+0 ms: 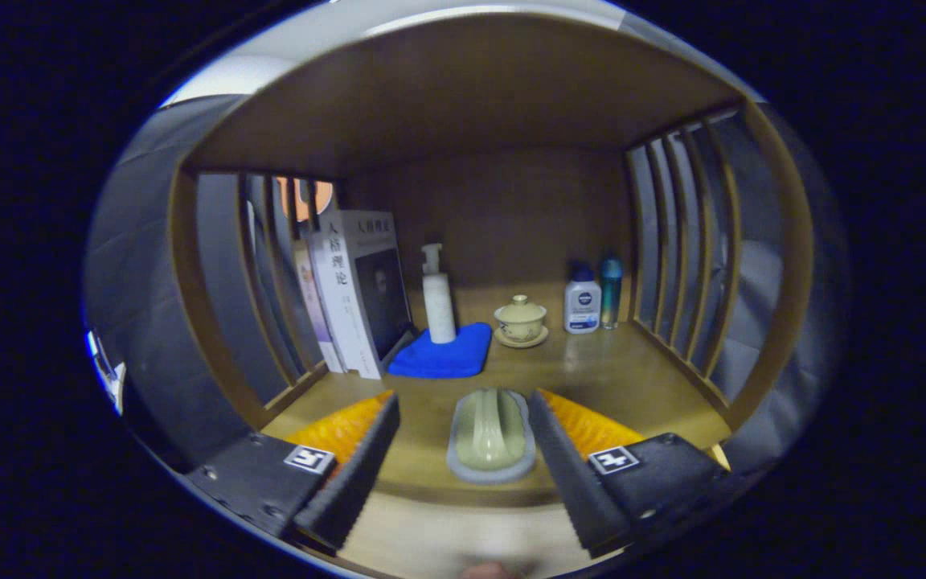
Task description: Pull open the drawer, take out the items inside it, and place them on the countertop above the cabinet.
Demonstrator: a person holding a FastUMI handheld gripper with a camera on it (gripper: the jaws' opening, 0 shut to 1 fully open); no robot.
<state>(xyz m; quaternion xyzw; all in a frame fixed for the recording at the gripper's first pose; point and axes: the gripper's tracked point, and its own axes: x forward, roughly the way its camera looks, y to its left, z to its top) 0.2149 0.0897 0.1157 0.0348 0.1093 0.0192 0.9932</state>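
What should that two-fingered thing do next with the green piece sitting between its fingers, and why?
Probably draw straight back. The tool is open, a finger either side of the pale green item, neither visibly pressing it. The item seems to lie on the countertop, near the front edge, so the placing looks done.

You're looking from the gripper cam, straight along its fingers, level into the open-front cabinet; close to the countertop front edge, facing the back wall, slatted sides in view
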